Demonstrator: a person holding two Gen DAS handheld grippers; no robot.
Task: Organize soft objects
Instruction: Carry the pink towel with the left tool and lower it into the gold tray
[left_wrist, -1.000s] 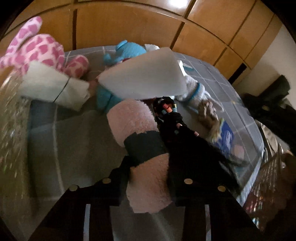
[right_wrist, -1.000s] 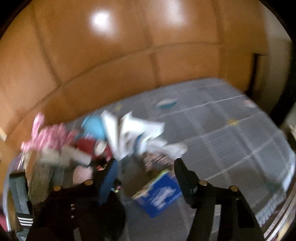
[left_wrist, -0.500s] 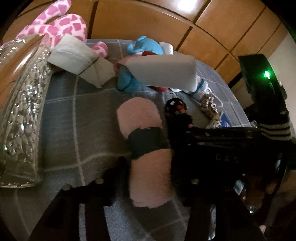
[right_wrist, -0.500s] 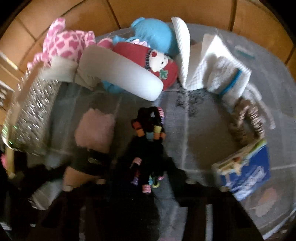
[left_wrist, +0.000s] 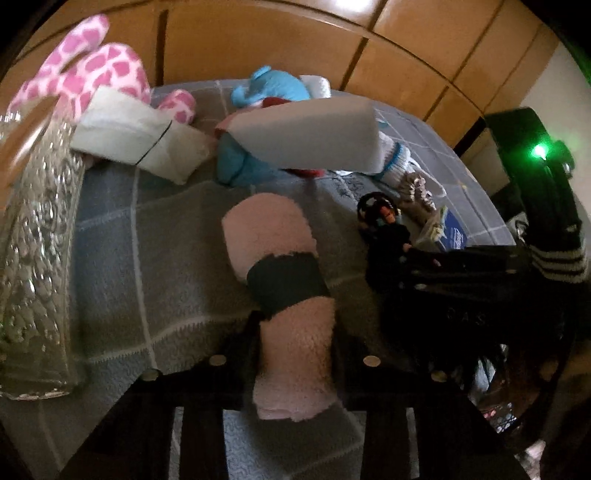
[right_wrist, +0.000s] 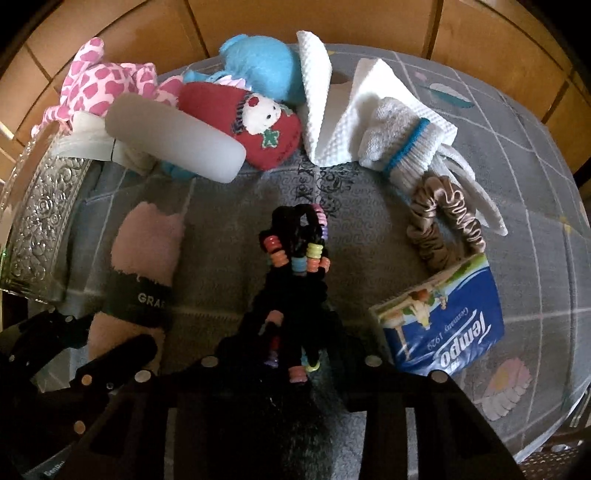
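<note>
On a grey checked cloth lie soft things. My left gripper is shut on a pink fluffy sock with a black band; it also shows in the right wrist view. My right gripper is shut on a black bundle of hair ties with coloured beads, which also shows in the left wrist view. At the back lie a pink spotted plush, a blue plush, a red sock, a white pad and white socks.
A patterned glass tray stands at the left edge. White paper towels, a brown satin scrunchie and a blue Tempo tissue pack lie to the right. Wooden cabinet doors stand behind the table.
Both grippers have come down over the cloth. The right gripper swung down from the far view onto the black beaded hair ties, and the left holds the pink sock lower.
</note>
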